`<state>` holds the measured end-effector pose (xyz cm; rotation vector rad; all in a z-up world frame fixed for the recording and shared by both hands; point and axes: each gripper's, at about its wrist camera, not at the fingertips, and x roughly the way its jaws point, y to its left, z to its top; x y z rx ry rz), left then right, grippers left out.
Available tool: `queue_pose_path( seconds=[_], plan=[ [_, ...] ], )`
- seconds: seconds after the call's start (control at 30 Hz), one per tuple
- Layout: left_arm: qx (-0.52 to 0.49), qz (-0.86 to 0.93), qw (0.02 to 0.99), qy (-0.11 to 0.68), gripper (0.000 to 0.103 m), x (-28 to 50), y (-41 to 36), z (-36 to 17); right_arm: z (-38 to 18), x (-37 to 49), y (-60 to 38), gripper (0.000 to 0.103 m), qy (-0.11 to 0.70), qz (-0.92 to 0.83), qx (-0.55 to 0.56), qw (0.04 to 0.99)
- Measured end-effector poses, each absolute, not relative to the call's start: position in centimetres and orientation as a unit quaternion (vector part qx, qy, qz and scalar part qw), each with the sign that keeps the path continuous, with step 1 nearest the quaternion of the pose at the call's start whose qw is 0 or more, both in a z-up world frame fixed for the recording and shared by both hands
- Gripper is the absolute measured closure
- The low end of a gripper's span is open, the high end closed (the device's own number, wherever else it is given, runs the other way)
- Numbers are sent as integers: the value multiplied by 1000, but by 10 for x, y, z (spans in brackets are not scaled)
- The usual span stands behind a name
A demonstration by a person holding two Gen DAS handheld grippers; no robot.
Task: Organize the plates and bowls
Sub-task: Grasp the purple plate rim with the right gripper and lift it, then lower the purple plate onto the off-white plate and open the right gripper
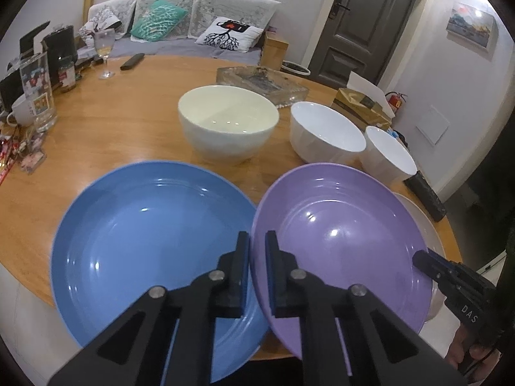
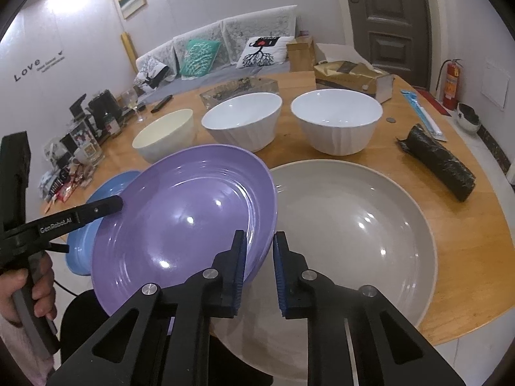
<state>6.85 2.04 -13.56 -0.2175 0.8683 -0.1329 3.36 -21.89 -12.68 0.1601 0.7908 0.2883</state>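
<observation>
A purple plate (image 1: 341,234) is lifted and tilted between a blue plate (image 1: 151,234) on the left and a grey plate (image 2: 354,234) on the right. My left gripper (image 1: 257,241) is shut on the purple plate's left rim. My right gripper (image 2: 260,241) straddles its right rim (image 2: 257,193) with the jaws slightly apart, not clamped. The left gripper also shows in the right wrist view (image 2: 119,204), the right one in the left wrist view (image 1: 418,259). Behind stand a cream bowl (image 1: 228,125) and two white bowls (image 1: 325,135) (image 1: 389,154).
The round wooden table (image 1: 128,128) holds glasses, jars and clutter at the left (image 1: 35,96), a glass tray (image 1: 260,83) and a gold box (image 1: 360,106) at the back, and a dark roll (image 2: 437,160) at the right. A sofa stands behind.
</observation>
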Motion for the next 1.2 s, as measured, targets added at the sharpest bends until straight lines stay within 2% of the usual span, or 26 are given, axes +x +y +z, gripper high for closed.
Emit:
queue_pose_path(
  seconds=[0.57, 1.2],
  plan=[
    [-5, -145, 899, 414, 95, 84, -99, -115, -131, 9, -313, 92, 370, 21, 114, 922],
    [39, -138, 891, 430, 95, 91, -127, -137, -141, 15, -317, 92, 394, -4, 86, 915]
  ],
)
